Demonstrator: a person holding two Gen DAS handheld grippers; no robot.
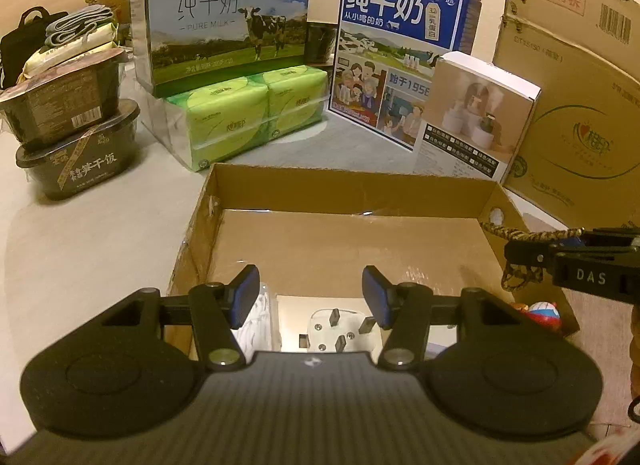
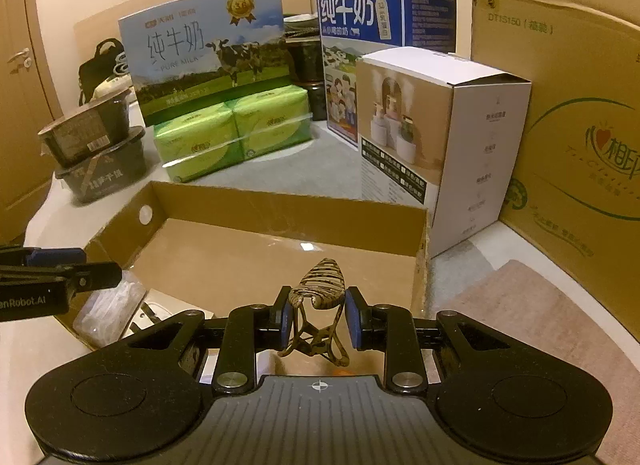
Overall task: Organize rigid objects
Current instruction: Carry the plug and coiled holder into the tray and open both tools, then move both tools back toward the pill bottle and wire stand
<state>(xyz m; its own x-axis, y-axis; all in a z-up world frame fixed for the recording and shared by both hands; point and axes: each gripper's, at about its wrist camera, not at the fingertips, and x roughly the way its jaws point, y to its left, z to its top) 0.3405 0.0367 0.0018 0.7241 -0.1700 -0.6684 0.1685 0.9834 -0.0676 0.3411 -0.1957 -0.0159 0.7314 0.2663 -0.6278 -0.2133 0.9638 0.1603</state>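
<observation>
The open cardboard tray (image 1: 352, 193) sits on the pale desk (image 1: 80, 249) with its far wall low and its floor mostly bare across the middle and back. Behind that wall goods crowd in: a green tissue pack (image 1: 248, 113) under a cow-printed milk carton (image 1: 224, 21), a blue milk carton (image 1: 396, 53), a white humidifier box (image 1: 476, 113) just beside the tray's far right corner, and a big brown shipping box (image 1: 576, 105) closing off the right side. Two stacked black meal bowls (image 1: 76, 137) stand to the left, well apart from the tray — the desk between them and the tray's left wall is open.

The left gripper (image 1: 310, 297) hangs over the tray's near end with its blue pads parted and nothing between them. Below the gap a white plug adapter (image 1: 336, 329) lies on the tray floor, prongs up, with a clear plastic packet (image 1: 256, 317) beside it against the left wall. A small red, white and blue toy (image 1: 542, 313) rests in the near right corner.

The right gripper (image 2: 316, 315) is clamped on a tortoiseshell hair claw (image 2: 318, 297) — the claw's pinch handles are between the pads and its striped, toothed end points forward over the tray's right part. In the left wrist view the claw (image 1: 516, 257) shows at that gripper's tip, above the right wall near its round hand-hole.
</observation>
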